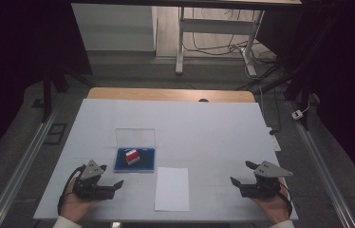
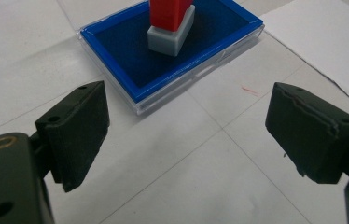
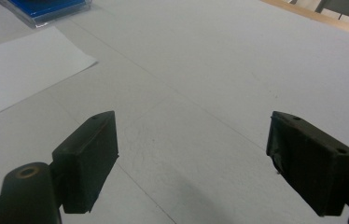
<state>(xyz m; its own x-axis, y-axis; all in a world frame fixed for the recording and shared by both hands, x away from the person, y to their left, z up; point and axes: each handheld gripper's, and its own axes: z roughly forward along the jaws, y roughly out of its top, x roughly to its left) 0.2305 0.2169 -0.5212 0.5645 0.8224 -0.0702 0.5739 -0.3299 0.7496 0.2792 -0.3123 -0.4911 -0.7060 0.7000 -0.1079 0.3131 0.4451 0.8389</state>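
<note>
**Grippers parked wide, stamp block untouched in its blue tray**

Left gripper (image 1: pixel 118 184) with jaws spread wide and nothing between the pads, resting low at the near left of the white table cover (image 1: pixel 204 128), aimed toward the tray. Right gripper (image 1: pixel 235 181) likewise wide open and empty, well apart at the near right. Small block with red upper body and grey base (image 2: pixel 170 23), upright near the middle of a shallow clear plastic case lined in dark blue (image 2: pixel 130 65), just ahead of the left gripper. Clear lid (image 1: pixel 135 135) lying flat behind the case. White sheet of paper (image 1: pixel 172 188) just beside the case, between the two grippers.

Probable handling: block rigid, light, smooth-sided plastic, so somewhat slippery; no sign of fragility. Best hold judged to be across the two flat faces of the red body, above the grey base, pads square to the faces. Case light and liable to slide on the cover if nudged; soft lining unlikely to grip the base.
</note>
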